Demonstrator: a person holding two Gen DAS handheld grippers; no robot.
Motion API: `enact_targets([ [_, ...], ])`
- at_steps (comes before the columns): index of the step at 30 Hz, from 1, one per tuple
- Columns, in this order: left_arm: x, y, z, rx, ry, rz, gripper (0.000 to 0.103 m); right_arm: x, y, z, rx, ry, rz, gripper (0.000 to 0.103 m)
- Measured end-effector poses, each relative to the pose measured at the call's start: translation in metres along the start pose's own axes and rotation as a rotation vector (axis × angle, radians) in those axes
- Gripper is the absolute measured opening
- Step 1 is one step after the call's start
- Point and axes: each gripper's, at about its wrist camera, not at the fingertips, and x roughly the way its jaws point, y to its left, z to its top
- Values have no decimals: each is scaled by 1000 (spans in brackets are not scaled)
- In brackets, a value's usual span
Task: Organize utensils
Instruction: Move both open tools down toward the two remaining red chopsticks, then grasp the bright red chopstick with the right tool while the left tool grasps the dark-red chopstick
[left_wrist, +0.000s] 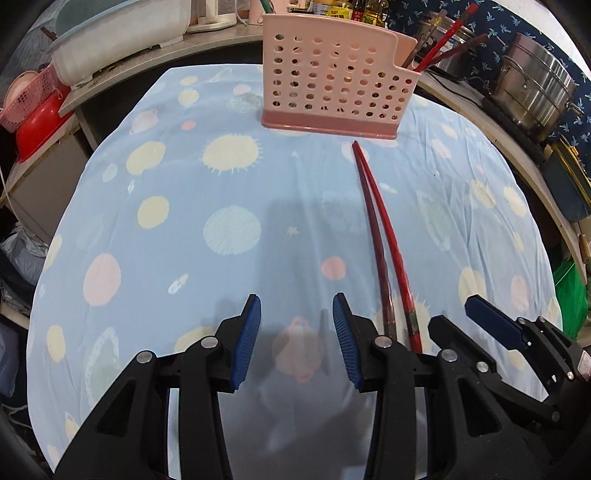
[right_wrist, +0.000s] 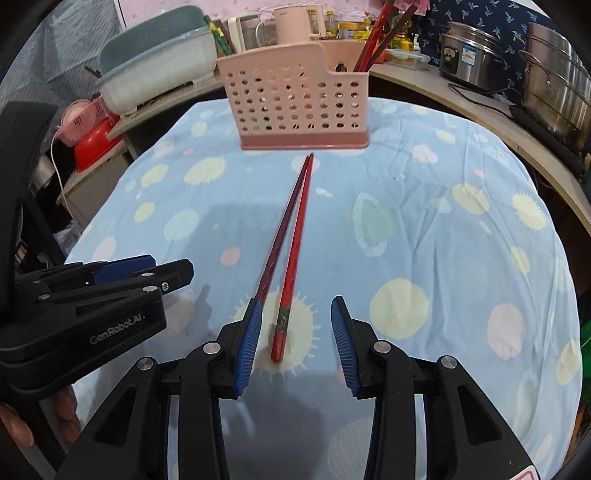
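Down near the front edge of the worktop, the right gripper (right_wrist: 295, 332) hangs with its blue pads apart, clamped on nothing. The thick end of one red chopstick (right_wrist: 286, 291) lies on the cloth between the pads, nearer the left one, without touching either as far as the view tells. The darker chopstick (right_wrist: 275, 243) runs just beside it, its near end hidden behind the left pad, so contact there cannot be judged. Both sticks lie flat and converge toward their tips, which meet just before the base of the pink perforated holder (right_wrist: 295, 107) standing upright toward the far edge. More red chopsticks (right_wrist: 373, 40) stand in the holder's right compartment.

The left gripper (left_wrist: 297, 332) hovers just left of the pair, its pads likewise apart and empty over the blue planet-patterned tablecloth (left_wrist: 166, 177). In its view the chopsticks' thick ends lie between the two grippers. Steel pots (right_wrist: 554, 92) sit on a counter beyond the right edge.
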Motion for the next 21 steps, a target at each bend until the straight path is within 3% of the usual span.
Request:
enact_targets([
  [5, 2, 1, -7, 5, 6, 22, 39, 13, 2, -7, 0, 31, -8, 24],
  [10, 5, 2, -9, 8, 13, 28, 39, 21, 5, -8, -14, 43, -15, 21],
  [17, 7, -5, -11, 26, 14, 11, 39, 26, -3, -10, -1, 47, -21, 7],
  [21, 7, -13, -13, 40, 15, -19, 39, 23, -14, -12, 21, 42, -28, 7],
])
